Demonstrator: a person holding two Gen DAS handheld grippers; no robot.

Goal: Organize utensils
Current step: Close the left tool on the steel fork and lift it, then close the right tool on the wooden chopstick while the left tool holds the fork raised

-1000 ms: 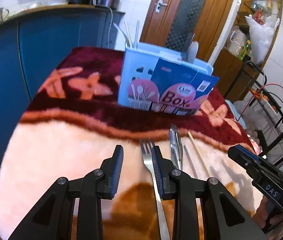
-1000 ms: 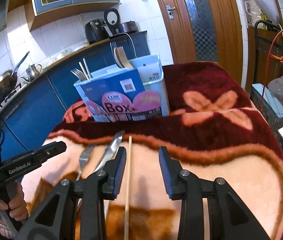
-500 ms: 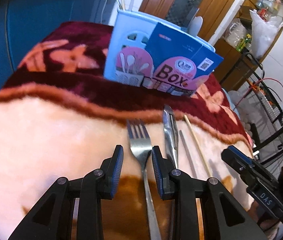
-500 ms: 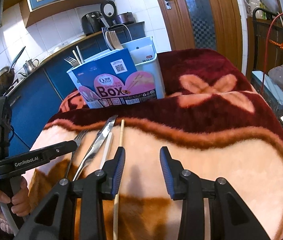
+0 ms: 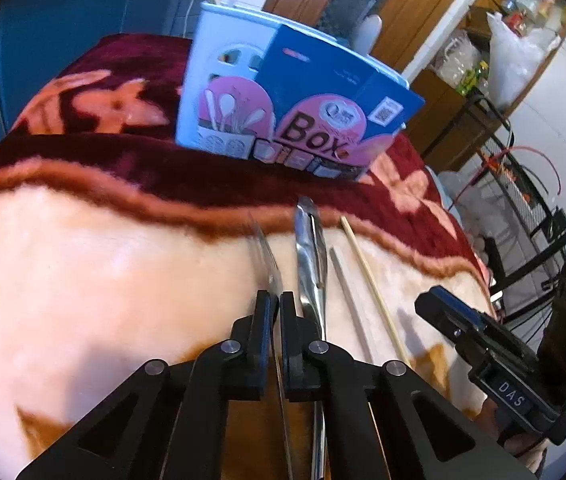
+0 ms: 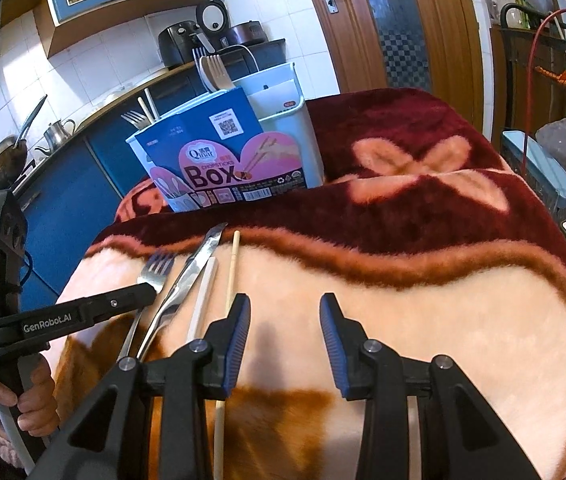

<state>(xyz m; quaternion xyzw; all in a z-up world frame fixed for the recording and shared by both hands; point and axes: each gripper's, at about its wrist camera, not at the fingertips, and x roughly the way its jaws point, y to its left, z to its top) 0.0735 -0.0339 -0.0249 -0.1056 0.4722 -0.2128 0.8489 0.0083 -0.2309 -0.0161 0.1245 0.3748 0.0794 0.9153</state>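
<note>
Left gripper clenched on the fork; its jaws have just been closing, and the fork's handle runs between the pads, tines forward and blurred in the left wrist view. The fork lies on the plush blanket covering the worktop, leftmost in a row: fork, knife, pale chopstick, wooden chopstick. Right gripper released, jaws apart, nothing between them; it hovers just right of the wooden chopstick. Utensil holder, with its blue "Box" sleeve, stands beyond the row, already holding forks and chopsticks.
</note>
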